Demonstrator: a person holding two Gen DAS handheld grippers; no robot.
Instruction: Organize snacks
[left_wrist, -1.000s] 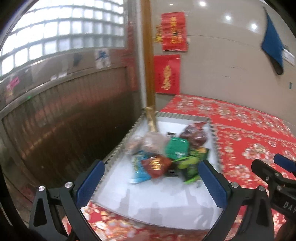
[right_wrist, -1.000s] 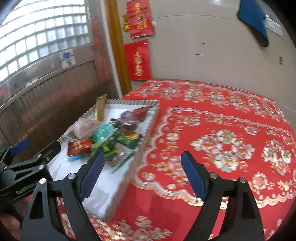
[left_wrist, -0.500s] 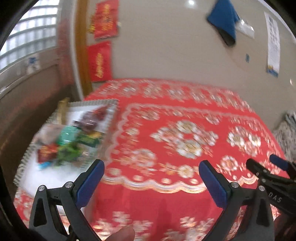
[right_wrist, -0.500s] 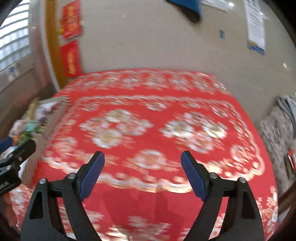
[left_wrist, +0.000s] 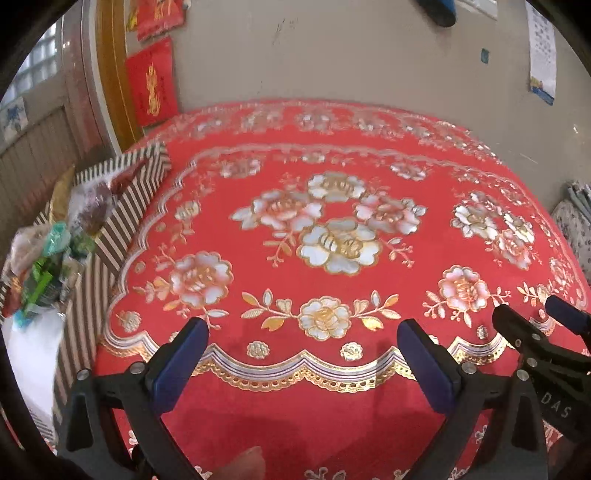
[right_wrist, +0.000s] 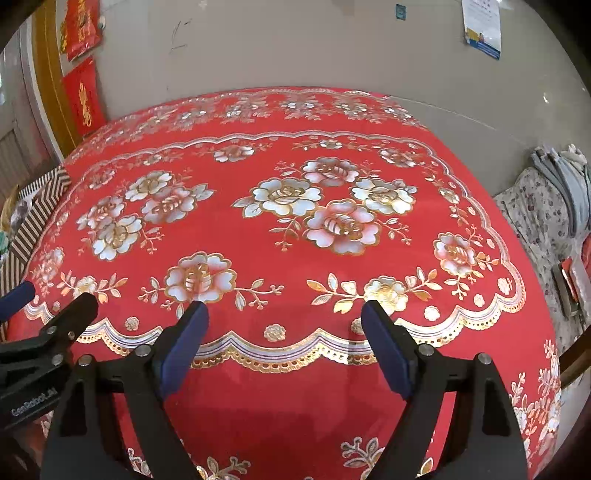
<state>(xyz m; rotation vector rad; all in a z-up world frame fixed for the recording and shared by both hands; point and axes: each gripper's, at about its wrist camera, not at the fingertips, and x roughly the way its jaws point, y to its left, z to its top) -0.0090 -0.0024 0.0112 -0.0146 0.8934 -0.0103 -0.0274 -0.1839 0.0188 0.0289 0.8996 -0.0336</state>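
Left wrist view: both your grippers hang over the red flowered tablecloth (left_wrist: 332, 406), jaws spread and empty

Your left gripper (left_wrist: 301, 332) grasps nothing, and neither does your right gripper (right_wrist: 284, 317), which sits just beside it. The snacks (left_wrist: 55, 254) lie piled in the striped box (left_wrist: 122, 218) at the cloth's left edge, well apart from both grippers; the right wrist view catches only a corner of that box (right_wrist: 40, 206)

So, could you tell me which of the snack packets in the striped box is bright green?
The bright green packet near the box's close end; the neighbouring ones are teal, dark red or clear.
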